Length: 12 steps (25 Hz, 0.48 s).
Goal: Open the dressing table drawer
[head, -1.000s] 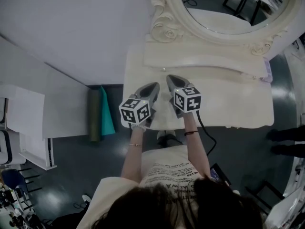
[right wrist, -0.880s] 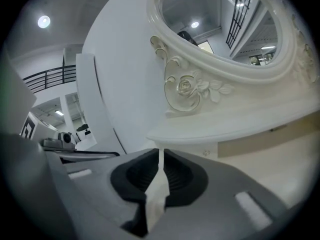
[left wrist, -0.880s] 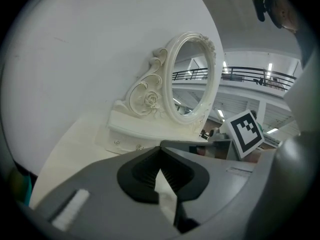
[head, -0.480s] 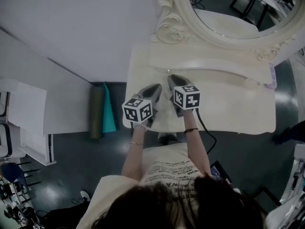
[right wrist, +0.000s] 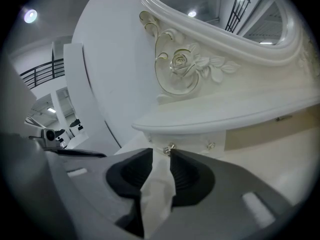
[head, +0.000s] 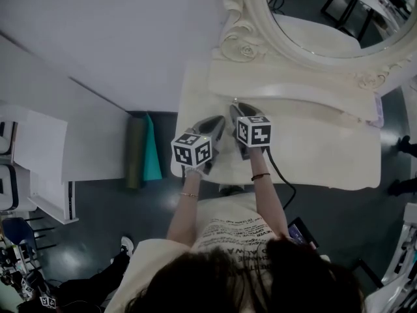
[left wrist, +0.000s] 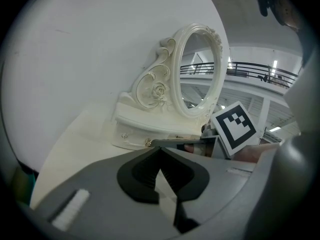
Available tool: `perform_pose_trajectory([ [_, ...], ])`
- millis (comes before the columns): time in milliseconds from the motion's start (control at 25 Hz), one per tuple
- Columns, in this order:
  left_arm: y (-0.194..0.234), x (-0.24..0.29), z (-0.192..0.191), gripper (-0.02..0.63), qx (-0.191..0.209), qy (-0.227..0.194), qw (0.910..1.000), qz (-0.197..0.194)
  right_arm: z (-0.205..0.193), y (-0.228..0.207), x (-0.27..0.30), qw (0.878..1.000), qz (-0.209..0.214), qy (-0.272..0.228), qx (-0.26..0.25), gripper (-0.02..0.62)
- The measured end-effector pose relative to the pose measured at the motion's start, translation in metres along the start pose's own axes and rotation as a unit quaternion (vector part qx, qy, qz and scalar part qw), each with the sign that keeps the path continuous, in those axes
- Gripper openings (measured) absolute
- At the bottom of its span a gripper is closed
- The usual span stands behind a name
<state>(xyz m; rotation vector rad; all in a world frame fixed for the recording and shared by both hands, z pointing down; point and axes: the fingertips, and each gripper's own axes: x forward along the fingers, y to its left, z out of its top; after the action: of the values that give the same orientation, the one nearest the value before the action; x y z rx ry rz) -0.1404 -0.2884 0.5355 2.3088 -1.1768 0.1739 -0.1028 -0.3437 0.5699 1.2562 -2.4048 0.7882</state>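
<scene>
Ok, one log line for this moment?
right gripper: jaws just opening, empty, tips at drawer knob | left gripper: jaws shut, empty | drawer: closed

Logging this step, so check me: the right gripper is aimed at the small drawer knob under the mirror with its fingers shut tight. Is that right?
No: the right gripper is aimed at the small drawer knob under the mirror, but its fingers stand apart, having just been opening, with nothing gripped between them. The right gripper view shows the gap.
</scene>
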Motion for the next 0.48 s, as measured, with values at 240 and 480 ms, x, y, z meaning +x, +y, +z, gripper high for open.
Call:
perform_pose_trajectory([
  [240,0.005,0.002,0.000,-0.002,0.000,0.002,1.0000,0.001,-0.001,-0.009,0.007,1.000,-0.026,0.010,0.010,0.098],
  [480,0.009,0.003,0.001,-0.002,-0.004,0.002,1.0000,0.004,-0.003,-0.014,0.013,0.999,-0.032,0.015,0.024,0.114],
])
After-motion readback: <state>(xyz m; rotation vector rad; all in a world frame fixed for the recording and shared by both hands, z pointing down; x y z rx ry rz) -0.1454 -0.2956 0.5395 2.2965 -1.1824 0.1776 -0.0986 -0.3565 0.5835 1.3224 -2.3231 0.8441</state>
